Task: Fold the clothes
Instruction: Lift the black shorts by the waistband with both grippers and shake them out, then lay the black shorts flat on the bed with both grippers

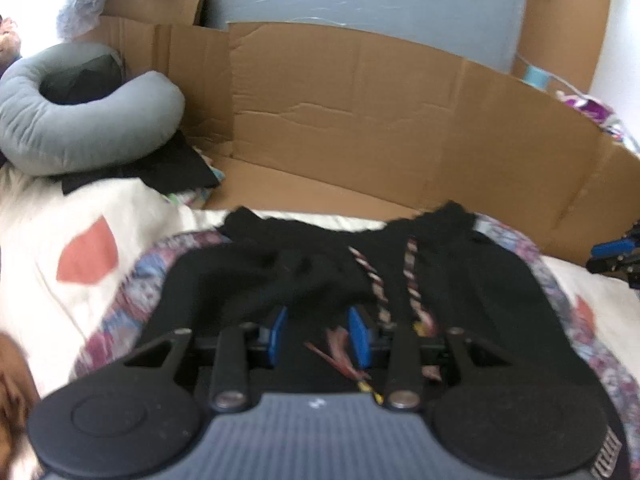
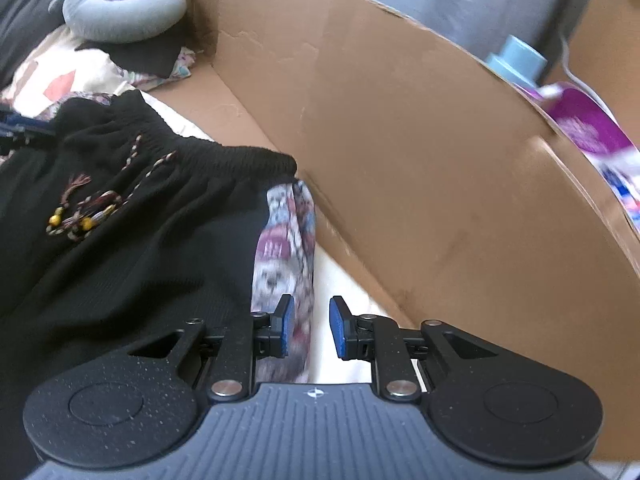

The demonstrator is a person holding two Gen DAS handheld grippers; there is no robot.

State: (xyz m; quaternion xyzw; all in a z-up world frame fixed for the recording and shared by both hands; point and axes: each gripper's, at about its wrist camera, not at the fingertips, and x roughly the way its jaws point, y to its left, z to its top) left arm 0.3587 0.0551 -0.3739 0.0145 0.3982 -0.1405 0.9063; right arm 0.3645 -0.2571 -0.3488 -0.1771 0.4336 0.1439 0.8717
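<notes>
Nearest the lens, the left gripper (image 1: 320, 334) hangs low over the black pants (image 1: 304, 280), its blue pads spread apart with dark cloth bunched just ahead of them and a tassel of the drawstring (image 1: 378, 284) lying between; whether the pads touch the cloth cannot be told. The pants lie flat on the cream bedspread (image 1: 60, 216), waistband toward the cardboard wall (image 1: 400, 112) along the far edge, patterned side stripes along both outer edges. The right gripper (image 2: 312, 328) is spread open at the right edge of the pants, over the patterned stripe (image 2: 280, 248), holding nothing. A grey neck pillow (image 1: 80, 120) sits in the far left corner on dark folded cloth.
</notes>
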